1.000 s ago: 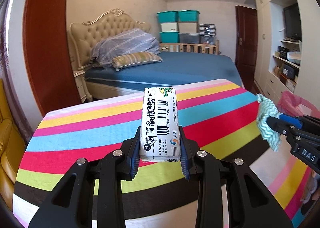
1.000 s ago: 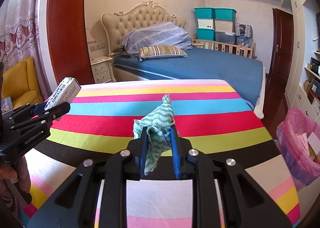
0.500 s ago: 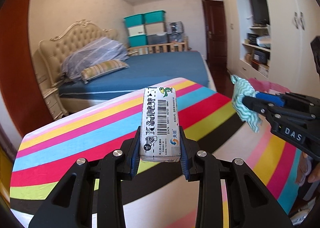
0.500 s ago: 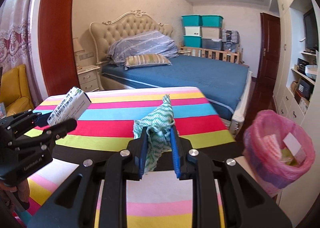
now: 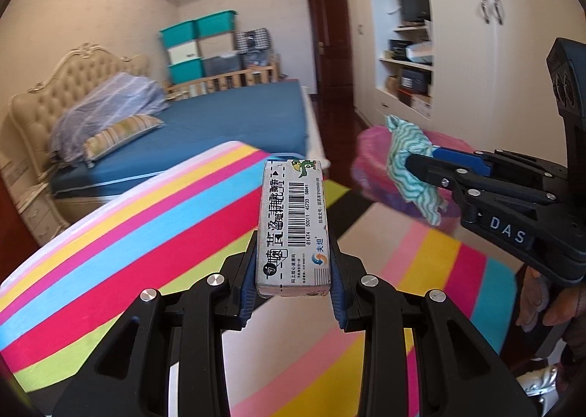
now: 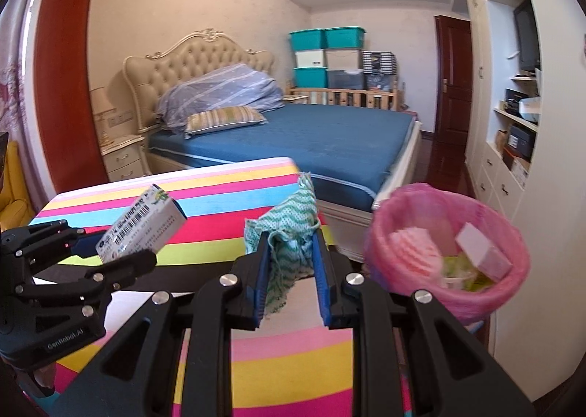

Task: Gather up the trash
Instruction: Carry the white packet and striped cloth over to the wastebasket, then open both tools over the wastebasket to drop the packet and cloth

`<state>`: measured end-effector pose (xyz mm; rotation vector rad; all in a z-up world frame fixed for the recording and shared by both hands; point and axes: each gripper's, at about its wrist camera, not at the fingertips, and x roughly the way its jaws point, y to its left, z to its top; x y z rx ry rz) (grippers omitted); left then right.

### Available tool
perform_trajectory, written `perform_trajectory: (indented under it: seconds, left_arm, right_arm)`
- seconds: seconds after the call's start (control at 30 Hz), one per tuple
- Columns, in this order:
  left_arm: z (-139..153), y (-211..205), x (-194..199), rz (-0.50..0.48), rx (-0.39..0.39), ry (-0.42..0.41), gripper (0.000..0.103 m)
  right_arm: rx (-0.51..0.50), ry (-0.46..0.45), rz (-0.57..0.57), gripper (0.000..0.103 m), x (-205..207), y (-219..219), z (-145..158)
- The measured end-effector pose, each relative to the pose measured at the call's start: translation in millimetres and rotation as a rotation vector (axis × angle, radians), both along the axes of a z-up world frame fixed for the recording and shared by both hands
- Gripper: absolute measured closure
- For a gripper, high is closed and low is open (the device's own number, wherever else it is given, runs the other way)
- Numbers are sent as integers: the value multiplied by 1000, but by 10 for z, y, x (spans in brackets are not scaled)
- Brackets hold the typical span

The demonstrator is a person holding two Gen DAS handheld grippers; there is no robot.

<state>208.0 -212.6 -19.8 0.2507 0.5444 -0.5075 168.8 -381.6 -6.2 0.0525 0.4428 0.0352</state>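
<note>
A small white carton (image 5: 295, 223) with a barcode is clamped lengthwise between the pads of my left gripper (image 5: 293, 270); the right wrist view shows the carton (image 6: 143, 224) at the left. My right gripper (image 6: 291, 263) is shut on a crumpled green-and-white cloth (image 6: 289, 223), which hangs beside the carton in the left wrist view, where the cloth (image 5: 412, 166) sticks out of the other tool. A bin with a pink bag (image 6: 448, 245) holding scraps stands to the right, just beyond the striped table's corner. Both grippers hover over the table's right end.
The table with a rainbow-striped cloth (image 6: 219, 197) lies beneath both tools. Behind it stands a blue bed (image 6: 311, 138) with a padded headboard and stacked storage boxes. White cupboards and shelves (image 6: 512, 124) line the right wall. A striped rug (image 5: 432, 270) covers the floor.
Both grippers swung right across the table, each keeping its load. The pink bin has come closer and now fills the right of the right wrist view.
</note>
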Motion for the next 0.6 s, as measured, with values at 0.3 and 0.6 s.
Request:
perform_trajectory:
  seconds: [0.3,0.6]
  left_arm:
    - [43,-864,138,-137,-27,49,73]
    - [41,-1586,367,-206,-49,86,73]
  right_arm:
    - [-39,6,-93,81,4,-798,6]
    - [-33,33,-130,80,172,-1439,-36]
